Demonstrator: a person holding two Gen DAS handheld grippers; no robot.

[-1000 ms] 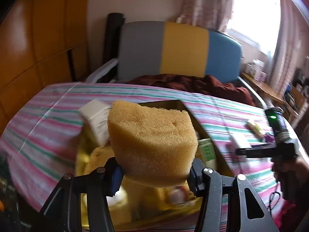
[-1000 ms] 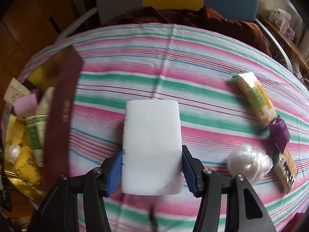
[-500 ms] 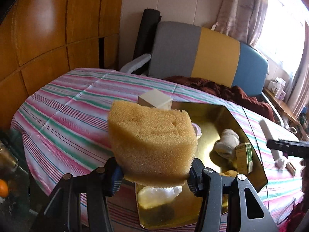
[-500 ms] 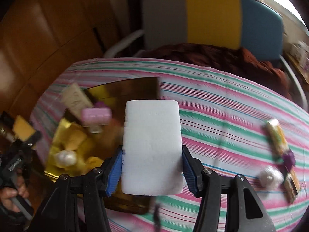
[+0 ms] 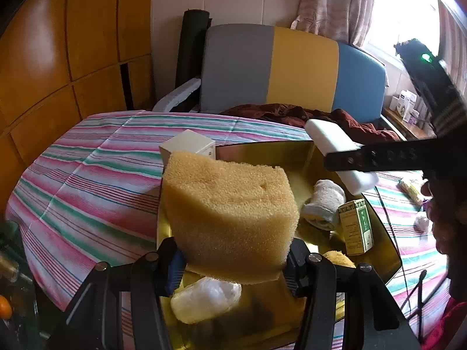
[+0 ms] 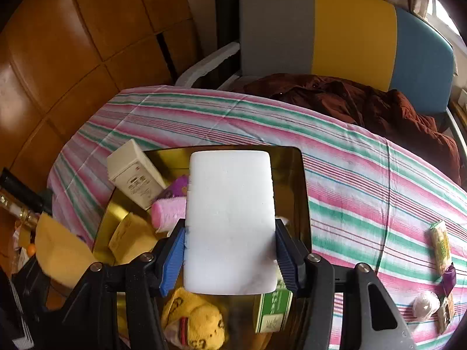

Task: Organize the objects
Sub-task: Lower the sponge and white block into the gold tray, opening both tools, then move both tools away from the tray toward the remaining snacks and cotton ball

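The yellow sponge (image 5: 230,218) looks light and squashy, best pinched low across its sides, as the left gripper (image 5: 233,262) grips it above the gold tray (image 5: 385,250). The white foam block (image 6: 230,221), firmer but crushable, sits clamped in the right gripper (image 6: 230,259), also over the tray on the striped table (image 6: 364,180).

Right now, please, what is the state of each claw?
Left claw: closed on the yellow sponge.
Right claw: closed on the white foam block.

Print shows on the green box (image 5: 356,227) and white box (image 6: 134,175), too small to read.
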